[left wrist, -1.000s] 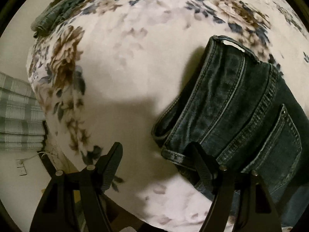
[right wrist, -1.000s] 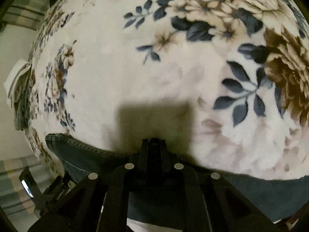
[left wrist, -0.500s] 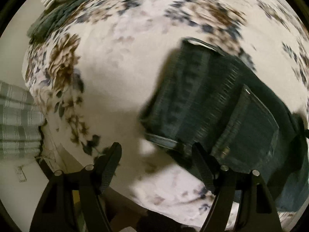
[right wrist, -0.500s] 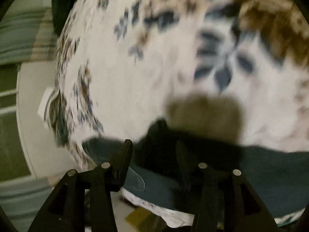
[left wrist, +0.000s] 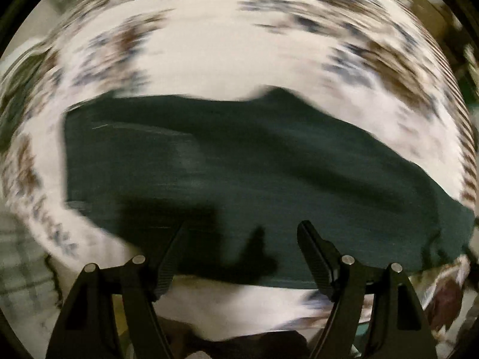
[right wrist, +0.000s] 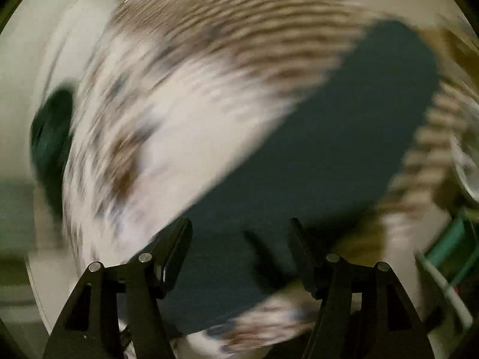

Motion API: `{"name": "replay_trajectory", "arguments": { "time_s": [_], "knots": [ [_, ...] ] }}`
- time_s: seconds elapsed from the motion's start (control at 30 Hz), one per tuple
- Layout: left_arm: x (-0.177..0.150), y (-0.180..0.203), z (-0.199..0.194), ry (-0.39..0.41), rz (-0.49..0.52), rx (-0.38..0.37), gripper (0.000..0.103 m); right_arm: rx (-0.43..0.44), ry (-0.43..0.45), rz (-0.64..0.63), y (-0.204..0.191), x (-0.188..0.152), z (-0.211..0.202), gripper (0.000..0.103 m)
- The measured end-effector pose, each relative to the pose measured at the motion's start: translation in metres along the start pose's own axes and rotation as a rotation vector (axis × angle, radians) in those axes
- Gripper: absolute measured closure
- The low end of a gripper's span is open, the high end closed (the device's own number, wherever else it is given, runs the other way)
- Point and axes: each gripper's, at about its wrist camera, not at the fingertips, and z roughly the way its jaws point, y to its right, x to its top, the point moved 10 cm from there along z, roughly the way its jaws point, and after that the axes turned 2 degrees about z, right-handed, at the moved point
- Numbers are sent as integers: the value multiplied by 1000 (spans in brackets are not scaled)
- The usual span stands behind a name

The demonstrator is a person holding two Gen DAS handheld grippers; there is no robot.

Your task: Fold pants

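Dark blue-green jeans (left wrist: 239, 161) lie flat on a white floral bedcover (left wrist: 209, 53); both views are motion-blurred. In the left wrist view the jeans run across the middle, and my left gripper (left wrist: 241, 227) is open and empty above their near edge. In the right wrist view the jeans (right wrist: 314, 149) run diagonally from the lower middle to the upper right. My right gripper (right wrist: 239, 224) is open and empty over them.
Another dark garment (right wrist: 51, 137) lies at the far left edge of the bed in the right wrist view. A striped brown band of the cover (right wrist: 239, 21) runs along the far edge. Green and white clutter (right wrist: 449, 245) sits off the bed at right.
The right gripper has opened and let go of the jeans. Both grippers have pulled back and swung, so the jeans now show at full length. The left gripper stays open.
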Motion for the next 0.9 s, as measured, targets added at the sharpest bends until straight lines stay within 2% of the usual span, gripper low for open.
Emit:
{"name": "replay_trajectory", "arguments": {
  "time_s": [0.07, 0.13, 0.2, 0.27, 0.33, 0.43, 0.5, 0.53, 0.57, 0.7, 0.8, 0.83, 0.9],
  "knots": [
    [-4, 49, 11, -29, 45, -50, 28, 11, 73, 129, 71, 37, -24, 36],
    [-11, 88, 23, -59, 70, -92, 28, 74, 104, 184, 110, 65, -33, 36],
    [-19, 125, 36, -88, 113, -118, 28, 145, 103, 223, 135, 81, -29, 36],
    [-25, 153, 47, -96, 171, -103, 28, 221, 99, 247, 148, 93, -19, 36],
    [-28, 170, 57, -96, 215, -92, 28, 253, 96, 263, 156, 103, -9, 36],
    [-30, 175, 76, -121, 232, -59, 25, 315, 134, 245, 160, 123, -10, 36],
    [-25, 175, 84, -125, 213, -88, 12, 358, 154, 240, 158, 131, -10, 36],
    [-23, 177, 87, -135, 193, -124, 1, 371, 159, 239, 155, 134, -8, 36],
    [-21, 178, 89, -144, 182, -137, 0, 385, 166, 232, 151, 140, -6, 36],
    [-17, 181, 98, -172, 176, -81, 0, 442, 192, 203, 145, 166, -8, 36],
    [-14, 186, 99, -167, 154, -72, 0, 461, 202, 197, 147, 176, -8, 37],
    [-13, 187, 100, -164, 151, -70, 0, 469, 201, 201, 148, 177, -5, 39],
    [-17, 186, 101, -155, 146, -64, 0, 460, 207, 205, 152, 177, -5, 55]
  ]
}}
